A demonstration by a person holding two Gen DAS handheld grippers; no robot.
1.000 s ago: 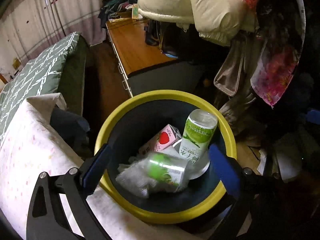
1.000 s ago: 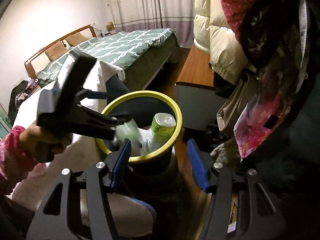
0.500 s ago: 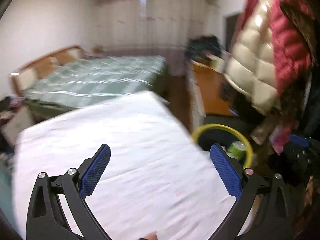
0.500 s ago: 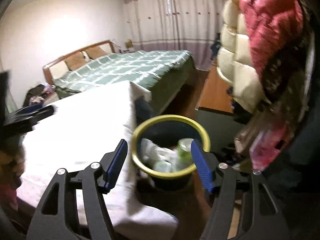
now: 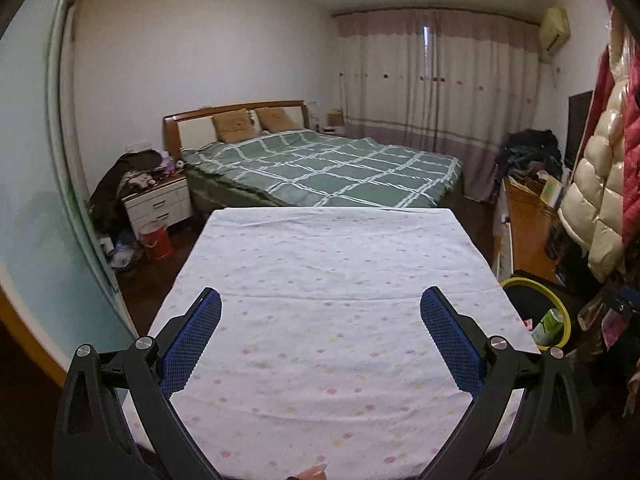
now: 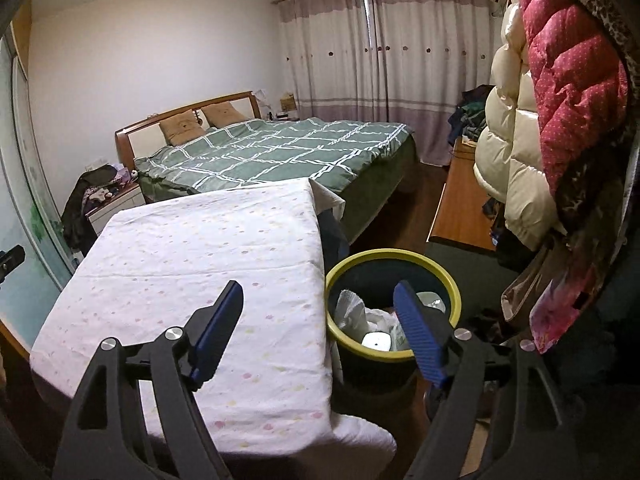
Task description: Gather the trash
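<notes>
The left gripper (image 5: pixel 320 320) is reaching forward from the bottom of its frame with its jaws spread wide, one blue pad (image 5: pixel 188 340) at lower left, the other at lower right, gripping nothing. The right gripper (image 6: pixel 320 320) is likewise pointing forward from the frame's bottom, its fingers (image 6: pixel 418 336) standing wide apart and empty.

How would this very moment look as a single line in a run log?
left gripper: open, empty | right gripper: open, empty | bin: holds trash, beside table
</notes>
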